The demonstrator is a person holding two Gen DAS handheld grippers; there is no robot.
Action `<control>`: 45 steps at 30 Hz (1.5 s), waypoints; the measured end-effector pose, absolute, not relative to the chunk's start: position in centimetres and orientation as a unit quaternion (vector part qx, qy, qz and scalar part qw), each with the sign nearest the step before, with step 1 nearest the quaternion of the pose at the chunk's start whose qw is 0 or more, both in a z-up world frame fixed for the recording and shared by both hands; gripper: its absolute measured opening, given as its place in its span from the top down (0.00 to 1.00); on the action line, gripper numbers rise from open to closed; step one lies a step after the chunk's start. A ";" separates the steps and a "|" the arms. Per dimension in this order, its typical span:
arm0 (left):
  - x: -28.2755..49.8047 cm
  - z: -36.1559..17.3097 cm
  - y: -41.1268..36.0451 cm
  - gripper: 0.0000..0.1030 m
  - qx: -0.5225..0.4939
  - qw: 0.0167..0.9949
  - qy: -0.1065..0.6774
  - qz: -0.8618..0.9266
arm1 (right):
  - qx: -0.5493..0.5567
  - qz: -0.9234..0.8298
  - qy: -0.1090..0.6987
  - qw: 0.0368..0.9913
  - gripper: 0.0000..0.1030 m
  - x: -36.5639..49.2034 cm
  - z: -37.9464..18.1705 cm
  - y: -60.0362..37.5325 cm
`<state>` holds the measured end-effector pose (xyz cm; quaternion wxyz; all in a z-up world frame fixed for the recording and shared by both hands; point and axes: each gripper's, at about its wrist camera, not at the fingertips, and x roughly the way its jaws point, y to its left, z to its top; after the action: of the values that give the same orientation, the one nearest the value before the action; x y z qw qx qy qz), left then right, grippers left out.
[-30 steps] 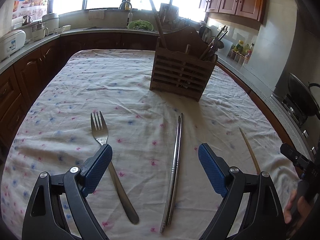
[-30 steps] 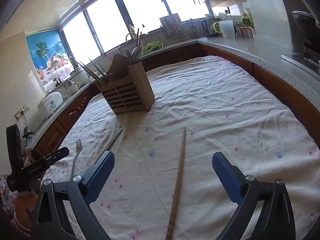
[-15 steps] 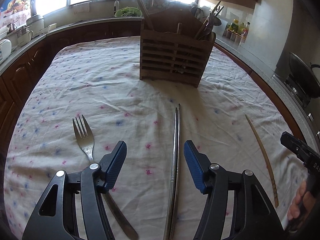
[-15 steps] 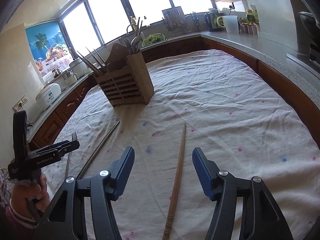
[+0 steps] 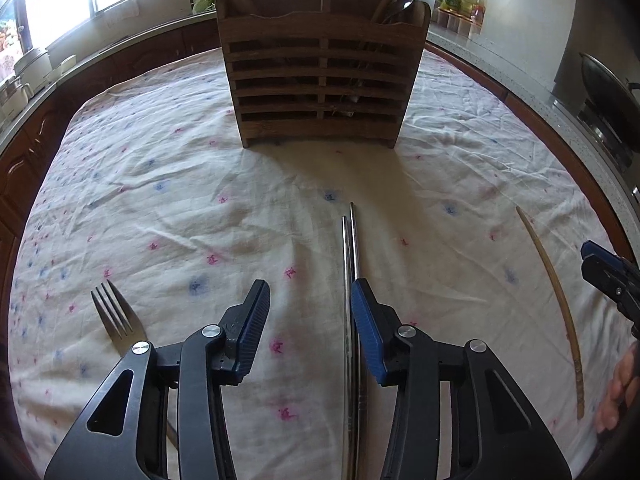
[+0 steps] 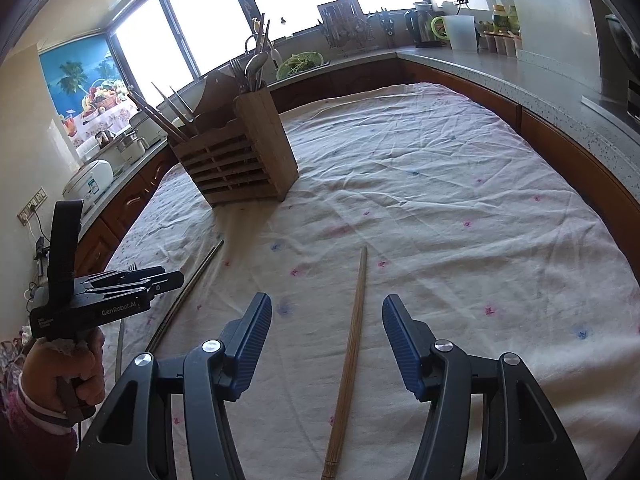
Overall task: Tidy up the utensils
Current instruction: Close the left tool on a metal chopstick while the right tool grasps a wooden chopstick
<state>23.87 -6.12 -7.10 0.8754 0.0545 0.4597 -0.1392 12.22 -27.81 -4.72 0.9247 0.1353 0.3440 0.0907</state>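
Step in hand, as I read it: each gripper lining up on its own chopsticks, drop-off being the rack [image 5: 322, 76]. Left gripper [image 5: 310, 302] has just been closing and is half spread, pinching nothing; the steel pair [image 5: 352, 256] lies in front of the rack, pointing at it, and runs along the inside of the right pad and under it, not centred in the gap. Shift the gripper toward that side so both sticks sit mid-gap, come down flat to the cloth [image 5: 160, 200], then squeeze, or one stick will likely skate out. Right gripper [image 6: 326, 314] is half spread too, its jaws also narrowed in the last second, pads clear of the bamboo stick [image 6: 354, 332], which lies between them roughly centred, in front of the rack and off to its right. Lower and close there; I'd take it up-shaft of the near end so it balances. Fork [image 5: 114, 316] lies left of the steel pair, farther from the rack's front, half hidden under the left finger. Room: bare cloth between utensils and rack, no obstacles on that path. The cloth edge and counter [image 6: 540, 92] run beyond the rack's right. Rack slots already hold upright utensils, so the approach looks best from above.
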 end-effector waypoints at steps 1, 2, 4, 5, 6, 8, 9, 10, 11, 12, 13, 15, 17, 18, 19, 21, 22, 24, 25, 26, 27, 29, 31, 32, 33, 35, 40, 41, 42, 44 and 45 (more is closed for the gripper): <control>24.0 -7.3 -6.2 0.61 0.056 0.874 0.462 -0.141 | 0.135 0.090 0.346 0.924 0.42 12.4 -4.8 -27.8; 24.1 -7.4 -6.3 0.61 0.056 0.874 0.461 -0.143 | 0.135 0.090 0.349 0.923 0.42 12.7 -5.0 -27.8; 24.5 -7.4 -6.3 0.61 0.055 0.874 0.461 -0.144 | 0.136 0.090 0.355 0.920 0.44 13.2 -5.3 -27.8; 24.7 -7.4 -6.4 0.61 0.054 0.874 0.462 -0.144 | 0.137 0.091 0.358 0.919 0.45 13.4 -5.4 -27.8; 24.9 -7.4 -6.3 0.61 0.051 0.873 0.462 -0.145 | 0.135 0.091 0.360 0.918 0.46 13.7 -5.5 -27.7; 25.4 -7.5 -6.4 0.61 0.050 0.871 0.465 -0.149 | 0.132 0.093 0.367 0.916 0.49 14.2 -5.7 -27.6; 25.7 -7.5 -6.5 0.61 0.051 0.870 0.466 -0.151 | 0.129 0.093 0.372 0.914 0.52 14.5 -5.9 -27.5; 25.9 -7.5 -6.7 0.61 0.052 0.869 0.468 -0.153 | 0.128 0.093 0.378 0.912 0.56 14.8 -6.1 -27.4; 26.1 -7.5 -6.8 0.61 0.054 0.867 0.470 -0.156 | 0.127 0.094 0.382 0.910 0.57 15.1 -6.2 -27.4; 26.4 -7.5 -7.0 0.61 0.056 0.865 0.472 -0.159 | 0.126 0.092 0.387 0.909 0.60 15.4 -6.4 -27.3; 26.6 -7.5 -7.1 0.61 0.058 0.864 0.473 -0.162 | 0.125 0.091 0.391 0.907 0.60 15.7 -6.6 -27.3; 27.0 -7.7 -7.4 0.62 0.061 0.857 0.482 -0.172 | 0.126 0.090 0.397 0.904 0.61 16.1 -6.9 -27.3; 26.8 -7.8 -8.0 0.65 0.094 0.857 0.479 -0.168 | 0.127 0.090 0.402 0.902 0.62 16.3 -7.2 -27.3; 26.7 -7.8 -8.1 0.65 0.098 0.857 0.478 -0.169 | 0.128 0.090 0.402 0.902 0.62 16.4 -7.2 -27.4; 26.8 -7.8 -7.9 0.65 0.094 0.855 0.480 -0.172 | 0.129 0.091 0.402 0.902 0.62 16.4 -7.1 -27.5; 27.1 -7.7 -7.6 0.67 0.088 0.852 0.484 -0.178 | 0.129 0.091 0.403 0.902 0.62 16.6 -7.1 -27.6; 27.2 -7.7 -7.4 0.70 0.084 0.852 0.485 -0.179 | 0.132 0.092 0.403 0.901 0.62 16.7 -7.1 -27.6; 27.1 -7.6 -6.8 0.72 0.072 0.850 0.489 -0.185 | 0.137 0.094 0.403 0.900 0.62 16.8 -7.1 -27.8; 27.1 -7.6 -6.5 0.72 0.066 0.848 0.491 -0.187 | 0.138 0.094 0.403 0.900 0.62 16.8 -7.1 -27.9; 27.0 -7.5 -6.3 0.72 0.061 0.848 0.492 -0.188 | 0.139 0.094 0.404 0.899 0.62 16.9 -7.1 -27.9; 26.9 -7.4 -6.0 0.72 0.056 0.848 0.492 -0.190 | 0.140 0.095 0.403 0.899 0.62 16.9 -7.1 -28.0; 26.8 -7.3 -5.6 0.72 0.048 0.849 0.492 -0.187 | 0.141 0.095 0.403 0.899 0.62 17.0 -7.1 -28.0; 26.7 -7.1 -5.1 0.72 0.041 0.854 0.486 -0.180 | 0.140 0.095 0.403 0.899 0.62 17.0 -7.1 -28.0; 26.7 -7.0 -4.9 0.72 0.038 0.856 0.485 -0.175 | 0.140 0.096 0.403 0.899 0.62 17.0 -7.1 -28.0; 26.8 -7.2 -4.7 0.73 0.039 0.855 0.488 -0.172 | 0.139 0.096 0.403 0.899 0.62 17.1 -7.1 -28.0; 26.9 -7.5 -4.8 0.73 0.041 0.853 0.491 -0.173 | 0.139 0.096 0.403 0.900 0.62 17.0 -7.1 -28.0; 26.7 -7.6 -5.5 0.74 0.053 0.849 0.494 -0.180 | 0.137 0.096 0.403 0.900 0.62 17.1 -7.1 -28.0; 26.6 -7.6 -5.8 0.74 0.064 0.850 0.492 -0.177 | 0.136 0.095 0.403 0.900 0.62 17.1 -7.1 -27.9; 26.6 -7.6 -6.3 0.74 0.078 0.850 0.491 -0.173 | 0.134 0.095 0.404 0.900 0.62 17.1 -7.1 -27.9; 26.6 -7.7 -6.8 0.74 0.092 0.851 0.489 -0.168 | 0.130 0.094 0.404 0.900 0.63 17.1 -7.1 -27.8; 26.7 -7.7 -6.9 0.74 0.092 0.852 0.488 -0.167 | 0.127 0.092 0.405 0.901 0.67 17.2 -7.1 -27.7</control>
<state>26.74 -6.91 -7.73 0.8517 0.0919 0.4881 -0.1671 17.19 -27.75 -7.12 0.9008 0.1269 0.4051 0.0918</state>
